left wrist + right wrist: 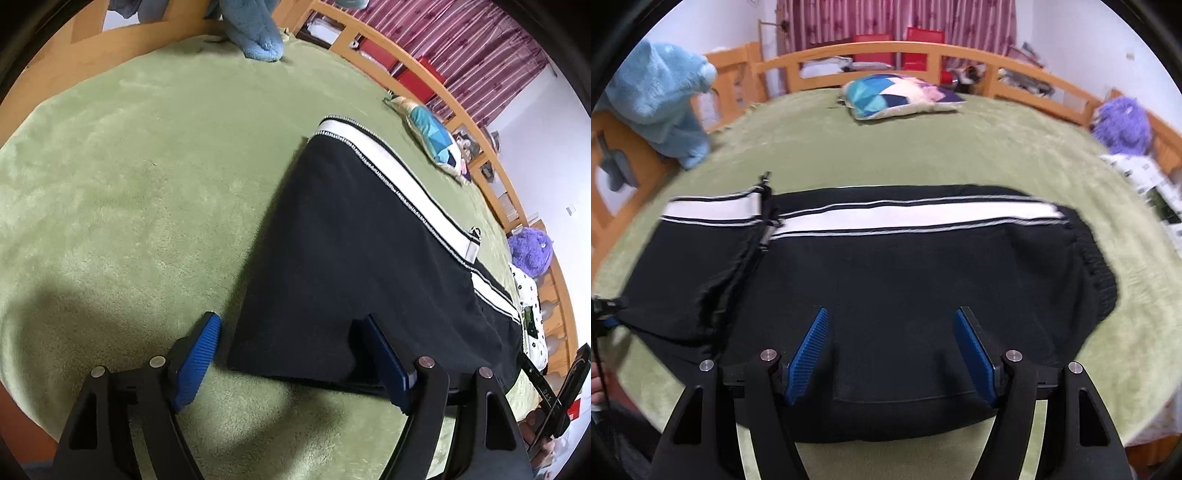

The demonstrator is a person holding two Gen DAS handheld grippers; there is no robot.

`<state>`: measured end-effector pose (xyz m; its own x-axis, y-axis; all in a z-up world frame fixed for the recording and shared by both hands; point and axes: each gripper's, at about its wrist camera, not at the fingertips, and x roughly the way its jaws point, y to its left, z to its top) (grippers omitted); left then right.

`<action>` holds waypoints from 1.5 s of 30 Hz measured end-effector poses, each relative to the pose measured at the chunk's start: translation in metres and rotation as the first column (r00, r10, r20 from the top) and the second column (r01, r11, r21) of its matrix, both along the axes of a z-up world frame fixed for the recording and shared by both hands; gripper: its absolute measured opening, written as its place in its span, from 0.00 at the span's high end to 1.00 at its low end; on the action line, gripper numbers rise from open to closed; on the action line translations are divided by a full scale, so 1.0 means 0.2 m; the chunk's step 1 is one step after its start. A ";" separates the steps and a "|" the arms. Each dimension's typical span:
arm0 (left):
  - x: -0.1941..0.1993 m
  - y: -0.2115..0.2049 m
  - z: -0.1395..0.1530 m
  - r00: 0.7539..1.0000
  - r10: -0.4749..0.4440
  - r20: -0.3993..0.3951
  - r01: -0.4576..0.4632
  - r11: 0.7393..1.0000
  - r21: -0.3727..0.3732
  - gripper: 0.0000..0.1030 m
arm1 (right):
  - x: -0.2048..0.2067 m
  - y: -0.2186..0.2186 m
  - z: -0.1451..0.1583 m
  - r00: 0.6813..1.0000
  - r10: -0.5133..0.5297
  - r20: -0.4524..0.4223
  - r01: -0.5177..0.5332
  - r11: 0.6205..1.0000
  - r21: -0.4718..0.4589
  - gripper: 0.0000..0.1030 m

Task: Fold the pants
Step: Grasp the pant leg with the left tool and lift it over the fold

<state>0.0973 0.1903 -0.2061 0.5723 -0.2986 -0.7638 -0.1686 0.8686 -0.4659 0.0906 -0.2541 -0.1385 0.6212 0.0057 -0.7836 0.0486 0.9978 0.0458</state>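
Black pants (369, 266) with a white side stripe lie folded flat on a green blanket (129, 184). My left gripper (291, 328) is open over the pants' near left corner; one finger is over the blanket, the other over the black cloth. In the right wrist view the pants (886, 266) stretch across the frame, the stripe along the far edge. My right gripper (892, 325) is open, both blue pads over the near part of the black cloth. The right gripper also shows at the left wrist view's right edge (565, 391).
A blue plush toy (661, 99) leans on the wooden bed rail (886, 50) at the left. A patterned cushion (897, 94) lies at the far side. A purple fluffy toy (1123, 125) and white printed cloth (1148, 184) sit at the right.
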 end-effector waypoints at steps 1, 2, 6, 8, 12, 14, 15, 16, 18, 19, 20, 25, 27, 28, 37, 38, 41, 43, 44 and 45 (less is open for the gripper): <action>-0.01 0.01 0.00 1.000 0.008 0.010 -0.008 1.000 -0.016 0.25 | 0.00 -0.02 -0.01 1.000 -0.005 -0.006 0.006 0.999 0.043 0.32; -0.01 0.02 -0.01 1.000 0.015 0.019 -0.015 0.999 -0.037 0.27 | 0.00 -0.03 -0.02 1.000 -0.020 -0.015 0.021 0.998 0.063 0.32; 0.01 0.04 -0.01 0.999 0.041 0.001 -0.041 0.996 -0.082 0.27 | -0.01 -0.09 -0.04 0.995 -0.102 -0.016 0.103 0.991 0.085 0.32; 0.01 0.04 -0.02 0.998 0.062 -0.003 -0.062 0.994 -0.095 0.27 | -0.02 -0.09 -0.03 0.994 -0.111 -0.002 0.111 0.992 0.065 0.33; 0.06 0.03 -0.03 1.000 0.015 -0.026 -0.019 0.983 -0.184 0.27 | -0.04 -0.11 -0.01 0.994 -0.106 0.015 0.105 0.994 0.038 0.37; 0.08 0.03 -0.05 0.998 0.027 -0.062 -0.040 0.977 -0.208 0.27 | -0.05 -0.12 0.00 0.994 -0.105 0.027 0.104 0.994 0.043 0.37; 0.09 0.04 -0.06 0.996 0.048 -0.072 -0.063 0.972 -0.228 0.28 | -0.06 -0.13 0.01 0.994 -0.106 0.032 0.105 0.993 0.047 0.37; 0.09 0.03 -0.06 0.995 0.062 -0.076 -0.078 0.969 -0.233 0.30 | -0.06 -0.15 0.01 0.993 -0.110 0.036 0.108 0.992 0.059 0.37; 0.09 0.02 -0.06 0.994 0.075 -0.079 -0.090 0.970 -0.224 0.41 | -0.07 -0.17 0.01 0.993 -0.114 0.041 0.110 0.989 0.097 0.37; 0.09 0.00 -0.06 0.993 0.085 -0.084 -0.101 0.972 -0.211 0.49 | -0.07 -0.18 0.00 0.992 -0.118 0.045 0.112 0.986 0.128 0.37; 0.08 -0.01 -0.06 0.991 0.094 -0.090 -0.110 0.975 -0.191 0.59 | -0.07 -0.20 0.00 0.992 -0.118 0.043 0.110 0.983 0.146 0.39; 0.07 -0.13 0.15 0.998 0.061 0.007 -0.061 0.998 -0.010 0.83 | -0.03 -0.28 -0.03 0.993 -0.115 0.011 0.110 0.970 0.217 0.56; 0.06 -0.18 0.31 0.996 0.053 0.068 -0.054 0.998 0.017 0.85 | -0.03 -0.31 -0.02 0.994 -0.109 0.017 0.103 0.971 0.216 0.56; 0.06 -0.21 0.39 0.995 0.041 0.091 -0.045 0.998 0.044 0.86 | -0.03 -0.33 -0.02 0.994 -0.112 0.020 0.105 0.972 0.208 0.56; -0.01 -1.01 1.04 0.943 -0.236 0.236 0.087 0.857 0.508 0.86 | -0.14 -0.66 0.07 0.981 -0.166 0.097 0.145 0.969 0.199 0.56; -0.01 -1.12 1.10 0.931 -0.275 0.240 0.112 0.841 0.529 0.86 | -0.18 -0.72 0.06 0.977 -0.186 0.105 0.159 0.962 0.222 0.56; -0.02 -1.46 1.22 0.890 -0.389 0.239 0.196 0.798 0.570 0.86 | -0.26 -0.87 0.04 0.963 -0.245 0.112 0.209 0.942 0.262 0.56; -0.03 -1.69 1.27 0.855 -0.463 0.235 0.253 0.766 0.591 0.86 | -0.31 -0.96 0.03 0.954 -0.279 0.112 0.237 0.927 0.292 0.56; -0.02 -1.83 1.28 0.834 -0.502 0.228 0.288 0.749 0.596 0.86 | -0.34 -1.01 0.03 0.949 -0.295 0.113 0.247 0.917 0.313 0.56; -0.01 -1.97 1.27 0.814 -0.538 0.220 0.326 0.736 0.594 0.87 | -0.37 -1.05 0.02 0.942 -0.314 0.115 0.261 0.906 0.333 0.55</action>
<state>0.0955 -0.2031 0.0479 0.7361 -0.2131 -0.6424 0.3701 0.9214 0.1184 0.0158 -0.4646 -0.1342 0.7508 0.0321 -0.6597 0.2971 0.8756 0.3809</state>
